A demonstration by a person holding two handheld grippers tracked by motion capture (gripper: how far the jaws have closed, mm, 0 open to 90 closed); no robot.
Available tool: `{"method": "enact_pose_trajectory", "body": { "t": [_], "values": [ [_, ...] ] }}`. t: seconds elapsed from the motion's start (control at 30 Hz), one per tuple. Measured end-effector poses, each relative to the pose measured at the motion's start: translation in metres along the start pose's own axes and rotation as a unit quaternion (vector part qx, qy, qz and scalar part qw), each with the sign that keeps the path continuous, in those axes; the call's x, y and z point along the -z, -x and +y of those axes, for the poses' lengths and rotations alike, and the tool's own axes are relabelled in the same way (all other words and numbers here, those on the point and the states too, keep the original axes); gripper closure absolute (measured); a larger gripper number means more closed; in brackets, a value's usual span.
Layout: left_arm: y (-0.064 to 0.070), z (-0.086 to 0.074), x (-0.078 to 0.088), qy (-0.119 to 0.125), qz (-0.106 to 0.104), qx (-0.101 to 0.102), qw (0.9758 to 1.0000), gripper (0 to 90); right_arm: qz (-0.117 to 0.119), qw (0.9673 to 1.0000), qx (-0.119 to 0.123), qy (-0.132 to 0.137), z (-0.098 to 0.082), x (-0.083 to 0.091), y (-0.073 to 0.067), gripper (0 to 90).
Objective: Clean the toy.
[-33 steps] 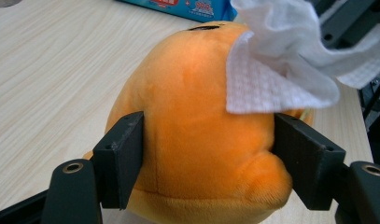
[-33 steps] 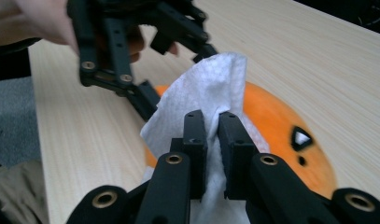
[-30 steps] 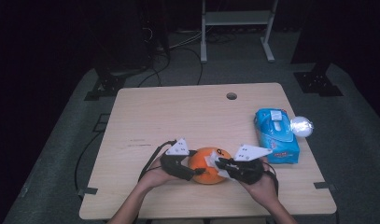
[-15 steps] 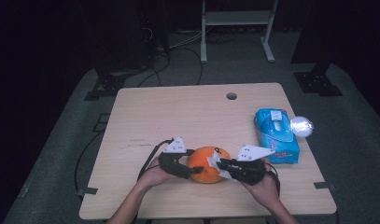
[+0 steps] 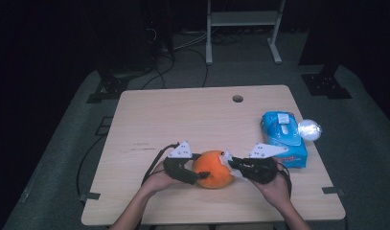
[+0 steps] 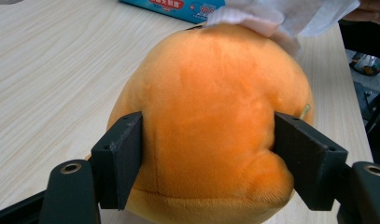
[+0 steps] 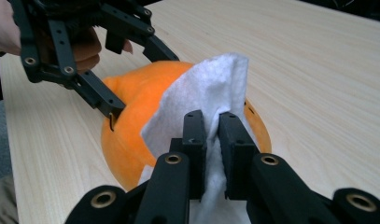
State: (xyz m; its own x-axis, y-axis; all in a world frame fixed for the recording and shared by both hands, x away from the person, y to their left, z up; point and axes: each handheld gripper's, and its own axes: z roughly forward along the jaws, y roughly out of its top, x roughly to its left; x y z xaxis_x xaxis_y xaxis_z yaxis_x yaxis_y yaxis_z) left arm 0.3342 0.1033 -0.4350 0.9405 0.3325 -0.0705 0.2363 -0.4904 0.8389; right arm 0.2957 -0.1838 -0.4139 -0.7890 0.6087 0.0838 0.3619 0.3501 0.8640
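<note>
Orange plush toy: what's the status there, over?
Left gripper clamps orange plush toy. Right gripper pinches white wipe against it. Wipes pack off aside; nothing in the way.

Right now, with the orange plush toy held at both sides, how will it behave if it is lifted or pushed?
The orange plush toy is probably soft: its fabric dents where the left hand-held gripper presses. It looks light for its size and unlikely to break. Its rounded body may roll a little, though the fuzzy cover should slide poorly on the wooden table.

I see a fuzzy orange plush toy (image 6: 211, 126), a soft white fibrous wipe (image 7: 211, 88), matt black plastic jaws, a pale smooth wood-grain table (image 5: 183, 120), a glossy blue pack (image 5: 283, 136).
</note>
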Motion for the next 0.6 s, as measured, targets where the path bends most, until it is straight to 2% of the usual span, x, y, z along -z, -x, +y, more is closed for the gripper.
{"method": "enact_pose_trajectory", "body": {
  "t": [0.1,0.17,0.23,0.37,0.43,0.6],
  "values": [
    [0.001,0.001,-0.001,0.006,-0.003,0.0,1.0,26.7,-0.003,0.9998,-0.014,-0.01,-0.004,-0.001,0.008,81.1],
    [0.003,0.002,-0.002,0.003,-0.003,-0.008,1.0,26.7,-0.011,0.9997,-0.02,-0.012,-0.005,0.001,0.012,81.2],
    [0.005,0.003,-0.002,0.0,-0.005,-0.017,0.9998,26.7,-0.013,0.9997,-0.018,-0.005,-0.003,0.003,0.01,81.1],
    [0.009,0.004,-0.005,-0.001,-0.009,-0.034,0.9994,26.6,-0.001,0.9999,-0.006,0.01,0.006,0.0,0.0,80.9],
    [0.009,0.003,-0.005,0.002,-0.009,-0.031,0.9995,25.8,-0.003,1.0,0.002,0.002,0.007,-0.005,-0.003,81.0],
    [0.009,0.007,-0.001,0.014,-0.009,-0.019,0.9997,18.0,-0.01,0.9998,-0.014,-0.008,0.0,-0.005,0.005,81.5]
  ]
}}
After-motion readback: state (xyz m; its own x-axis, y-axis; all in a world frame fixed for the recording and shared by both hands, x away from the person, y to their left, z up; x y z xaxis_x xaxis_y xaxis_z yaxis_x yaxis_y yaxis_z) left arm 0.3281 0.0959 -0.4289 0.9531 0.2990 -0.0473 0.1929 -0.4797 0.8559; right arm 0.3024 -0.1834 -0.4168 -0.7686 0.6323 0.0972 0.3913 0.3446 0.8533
